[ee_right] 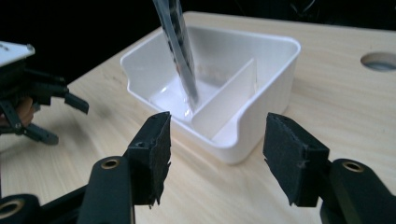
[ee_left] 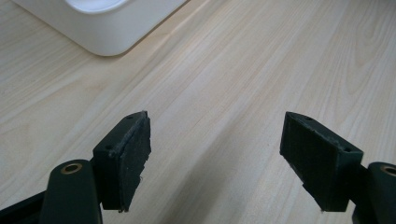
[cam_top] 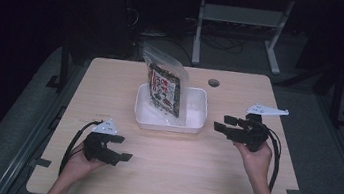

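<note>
white plastic bin [cam_top: 192,122] sits mid-table [cam_top: 190,175] with a clear packet [cam_top: 164,86] standing up inside it. left gripper [cam_top: 120,148] and right gripper [cam_top: 223,124] both have jaws wide apart, holding nothing, beside the bin.

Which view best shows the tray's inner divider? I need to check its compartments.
The right gripper view: the divider stands plainly across the white tray. The high view's bag hides it; the left gripper view catches one tray corner.

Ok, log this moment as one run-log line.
left gripper: open, empty, over table | right gripper: open, empty, beside bin | packet: upright in white bin
</note>
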A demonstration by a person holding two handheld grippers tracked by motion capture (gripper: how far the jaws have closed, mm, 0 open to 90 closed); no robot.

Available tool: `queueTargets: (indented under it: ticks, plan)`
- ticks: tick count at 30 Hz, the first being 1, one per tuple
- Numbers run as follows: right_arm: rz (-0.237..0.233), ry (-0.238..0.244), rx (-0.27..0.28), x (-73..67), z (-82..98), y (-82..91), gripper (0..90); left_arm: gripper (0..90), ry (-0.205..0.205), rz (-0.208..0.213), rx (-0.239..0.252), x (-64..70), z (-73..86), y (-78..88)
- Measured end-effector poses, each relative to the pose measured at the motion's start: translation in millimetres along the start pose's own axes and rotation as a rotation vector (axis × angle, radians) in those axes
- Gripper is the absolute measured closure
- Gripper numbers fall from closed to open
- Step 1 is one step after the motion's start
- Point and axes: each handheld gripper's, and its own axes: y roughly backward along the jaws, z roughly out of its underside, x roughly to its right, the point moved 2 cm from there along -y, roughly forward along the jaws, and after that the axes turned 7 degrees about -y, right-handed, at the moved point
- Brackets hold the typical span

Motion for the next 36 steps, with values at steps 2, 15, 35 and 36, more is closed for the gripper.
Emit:
queueTargets:
  ticks: [2, 15, 35, 36]
  plan:
    - [0.004, 0.004, 0.004, 0.2, 2.4, 2.8, 40.1, 23.4, 0.004, -0.003, -0.002, -0.2, 0.0, 0.1]
    - [0.007, -0.012, -0.017, 4.4, 17.5, 18.9, 38.0, 22.5, 0.001, -0.004, -0.005, 0.0, -0.4, -0.4]
    - [-0.001, -0.03, -0.058, 7.8, 49.4, 35.2, 36.4, 22.0, -0.001, -0.004, -0.013, 0.3, -0.1, -1.9]
    - [-0.001, -0.031, -0.062, 7.6, 51.3, 35.7, 36.2, 21.9, -0.001, -0.004, -0.014, 0.6, -0.1, -2.0]
